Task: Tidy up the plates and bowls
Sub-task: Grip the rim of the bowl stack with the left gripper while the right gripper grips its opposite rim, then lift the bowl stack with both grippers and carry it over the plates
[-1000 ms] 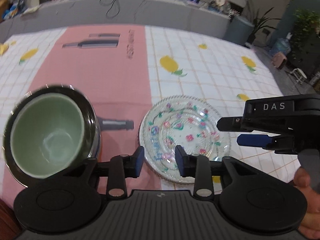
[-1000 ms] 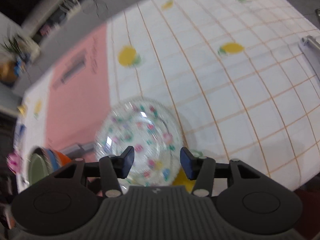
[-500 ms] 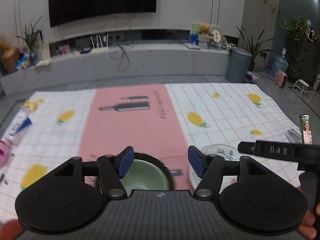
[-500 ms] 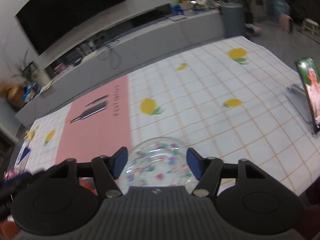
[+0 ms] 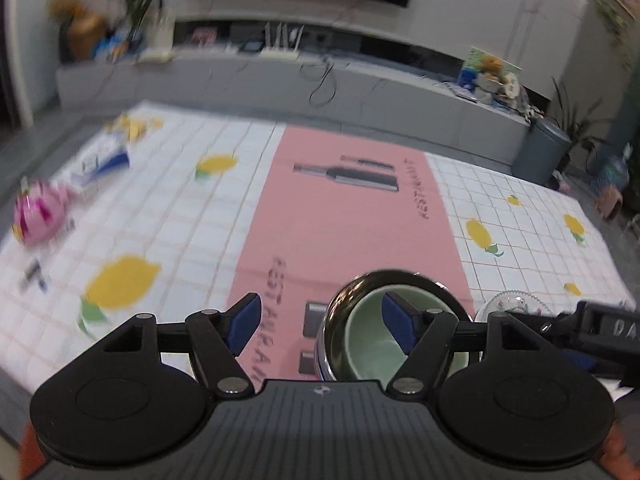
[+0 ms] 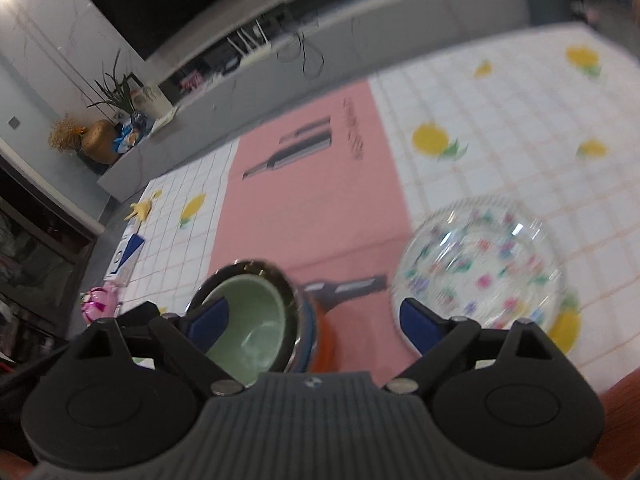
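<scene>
A pale green bowl (image 5: 370, 344) sits nested inside a dark shiny bowl (image 5: 340, 308) on the pink table runner; in the right wrist view the green bowl (image 6: 248, 328) tops a stack with blue and orange bowls (image 6: 316, 336) under it. A clear glass plate with a flower pattern (image 6: 484, 272) lies to its right, and its edge shows in the left wrist view (image 5: 510, 304). My left gripper (image 5: 320, 326) is open and empty above the table, just left of the stack. My right gripper (image 6: 310, 318) is open and empty, hovering between the stack and the plate.
A pink toy (image 5: 38, 210) and a blue-white packet (image 5: 100, 160) lie at the table's left edge. The chequered lemon tablecloth (image 5: 168, 216) spreads around the runner. A grey low cabinet (image 5: 280, 76) stands beyond the table.
Both grippers have lifted and tilted up from the dishes, then swung left. Both have opened wider. The bowl stack and plate stay in place.
</scene>
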Tool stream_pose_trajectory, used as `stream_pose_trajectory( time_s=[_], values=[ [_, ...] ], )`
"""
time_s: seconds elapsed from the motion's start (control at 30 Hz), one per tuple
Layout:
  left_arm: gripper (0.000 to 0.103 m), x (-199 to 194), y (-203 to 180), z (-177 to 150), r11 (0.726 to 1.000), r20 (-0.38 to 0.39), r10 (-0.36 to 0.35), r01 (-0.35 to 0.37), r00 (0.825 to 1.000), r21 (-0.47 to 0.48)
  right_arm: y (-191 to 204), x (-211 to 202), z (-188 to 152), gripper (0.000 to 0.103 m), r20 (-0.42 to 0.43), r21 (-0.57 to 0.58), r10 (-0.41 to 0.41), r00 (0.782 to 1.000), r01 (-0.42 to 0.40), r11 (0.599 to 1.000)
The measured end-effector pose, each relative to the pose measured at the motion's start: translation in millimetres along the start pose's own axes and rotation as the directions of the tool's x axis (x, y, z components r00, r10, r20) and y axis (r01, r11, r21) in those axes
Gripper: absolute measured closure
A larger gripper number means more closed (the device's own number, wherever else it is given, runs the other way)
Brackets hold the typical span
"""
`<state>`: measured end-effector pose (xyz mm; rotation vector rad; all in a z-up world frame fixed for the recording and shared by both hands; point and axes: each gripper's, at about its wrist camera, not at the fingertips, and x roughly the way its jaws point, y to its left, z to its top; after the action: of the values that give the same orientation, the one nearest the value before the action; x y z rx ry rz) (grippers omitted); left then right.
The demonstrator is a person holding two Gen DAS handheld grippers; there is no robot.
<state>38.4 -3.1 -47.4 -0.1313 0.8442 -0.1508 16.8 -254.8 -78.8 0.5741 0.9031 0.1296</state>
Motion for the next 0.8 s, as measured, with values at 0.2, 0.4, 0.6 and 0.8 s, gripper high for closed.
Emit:
stream_pose_trajectory(
  time_s=[0.2, 0.4, 0.6, 0.8],
  values=[
    [0.022, 24.2, 21.9, -6.0, 0.989, -0.092, -0.064, 0.051, 0.994, -0.139, 4.4, 30.1, -6.3, 0.013, -0.085, 0.015, 0.002, 0.996, 0.000, 1.000],
    [0.022, 49.3, 32.7, -16.5, 0.965, -0.183, -0.157, 0.111, 0.970, -0.239, -8.4, 61.1, -9.9, 0.018, -0.186, 0.121, 0.046, 0.981, -0.024, 0.992],
    [0.023, 64.2, 35.4, -21.1, 0.951, -0.227, -0.203, 0.136, 0.952, -0.279, -18.5, 72.9, -9.1, 0.029, -0.220, 0.180, 0.075, 0.973, -0.035, 0.983],
    [0.031, 73.3, 33.2, -21.3, 0.948, -0.256, -0.224, 0.149, 0.940, -0.282, -21.2, 76.9, -6.3, 0.033, -0.231, 0.194, 0.090, 0.969, -0.045, 0.980]
  ],
)
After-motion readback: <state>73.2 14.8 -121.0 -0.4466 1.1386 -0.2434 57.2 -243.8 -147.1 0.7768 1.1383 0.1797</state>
